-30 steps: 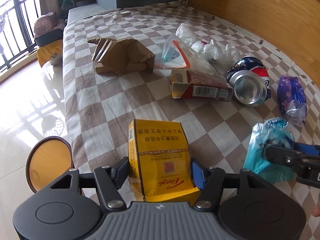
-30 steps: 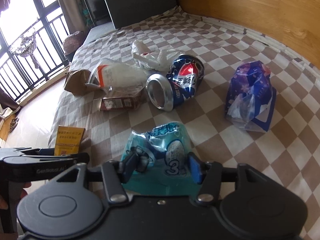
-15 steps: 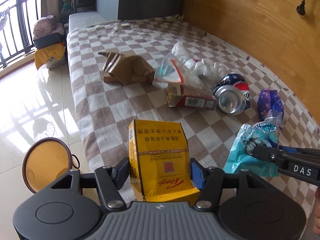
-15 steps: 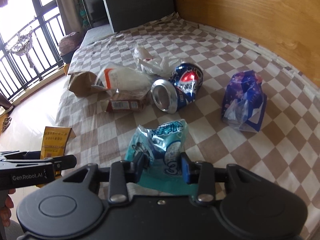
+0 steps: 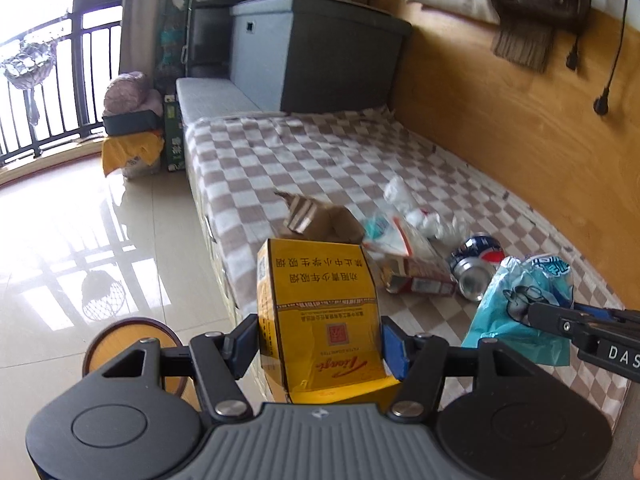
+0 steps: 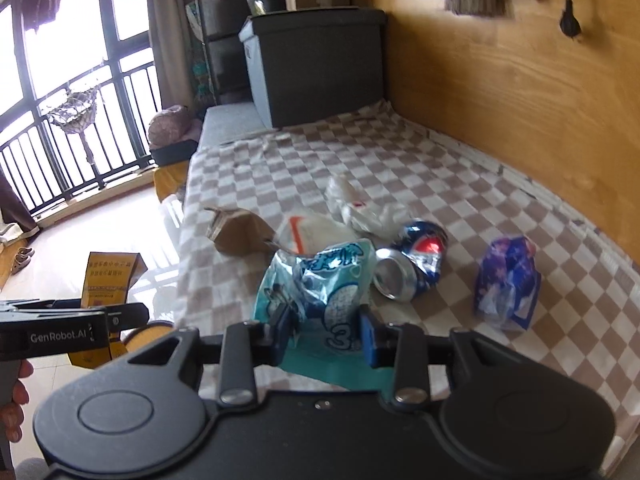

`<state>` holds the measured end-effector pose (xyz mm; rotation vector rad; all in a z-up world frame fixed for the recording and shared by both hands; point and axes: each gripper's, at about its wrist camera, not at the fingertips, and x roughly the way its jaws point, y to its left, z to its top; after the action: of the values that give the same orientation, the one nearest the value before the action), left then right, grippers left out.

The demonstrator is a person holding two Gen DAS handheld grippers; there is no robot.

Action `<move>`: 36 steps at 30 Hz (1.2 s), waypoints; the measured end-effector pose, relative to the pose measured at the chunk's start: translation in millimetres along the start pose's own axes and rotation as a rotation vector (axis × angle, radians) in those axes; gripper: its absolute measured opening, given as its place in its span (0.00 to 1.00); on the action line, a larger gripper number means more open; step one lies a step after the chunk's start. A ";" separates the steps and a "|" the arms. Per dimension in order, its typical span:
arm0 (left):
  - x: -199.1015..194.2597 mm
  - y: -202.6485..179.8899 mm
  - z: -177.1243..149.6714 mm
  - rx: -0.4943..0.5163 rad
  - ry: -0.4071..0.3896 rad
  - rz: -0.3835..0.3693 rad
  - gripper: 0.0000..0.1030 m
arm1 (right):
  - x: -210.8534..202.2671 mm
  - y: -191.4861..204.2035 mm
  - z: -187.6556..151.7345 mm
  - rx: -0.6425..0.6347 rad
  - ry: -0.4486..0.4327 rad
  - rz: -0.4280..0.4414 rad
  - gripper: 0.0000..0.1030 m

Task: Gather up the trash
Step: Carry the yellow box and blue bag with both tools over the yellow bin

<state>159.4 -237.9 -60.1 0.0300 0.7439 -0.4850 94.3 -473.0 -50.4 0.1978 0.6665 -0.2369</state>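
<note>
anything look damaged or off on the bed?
The blue soda can is crushed and lies on its side on the checked bedcover, open end toward the camera. The brown paper bag beside it is crumpled.

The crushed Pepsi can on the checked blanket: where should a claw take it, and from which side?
Grip the crushed Pepsi can across its dented blue middle, from above. It lies on its side, open end toward the camera, so the narrowed waist fits the jaws; the purple wrapper lies clear to its right.

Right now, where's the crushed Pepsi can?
The crushed Pepsi can lies on the checkered bed cover, right of centre in the right wrist view, between the teal wrapper held by the right gripper and the purple bag.
</note>
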 end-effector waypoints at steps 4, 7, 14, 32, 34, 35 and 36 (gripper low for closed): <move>-14.1 22.5 6.6 -0.012 -0.043 0.029 0.61 | -2.6 24.9 10.6 -0.027 -0.028 0.032 0.35; -22.1 44.3 8.7 -0.030 -0.059 0.064 0.61 | 1.9 46.3 16.9 -0.044 -0.041 0.065 0.35; -35.4 108.4 7.9 -0.079 -0.065 0.166 0.61 | 28.4 110.4 23.8 -0.097 -0.018 0.165 0.35; 35.2 280.2 -7.7 -0.248 0.012 0.286 0.61 | 166.8 278.9 19.1 -0.183 0.124 0.271 0.33; 56.2 295.5 -13.4 -0.276 0.035 0.299 0.61 | 191.5 292.3 10.7 -0.185 0.157 0.275 0.33; 66.0 302.1 -15.6 -0.289 0.045 0.304 0.61 | 204.0 298.3 7.0 -0.182 0.173 0.276 0.33; 77.4 309.0 -19.1 -0.303 0.056 0.310 0.61 | 217.7 303.9 2.7 -0.176 0.190 0.277 0.33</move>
<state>330.0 8.7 -169.1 -0.1227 0.8440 -0.0736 346.4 -217.0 -153.7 0.1424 0.8345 0.1079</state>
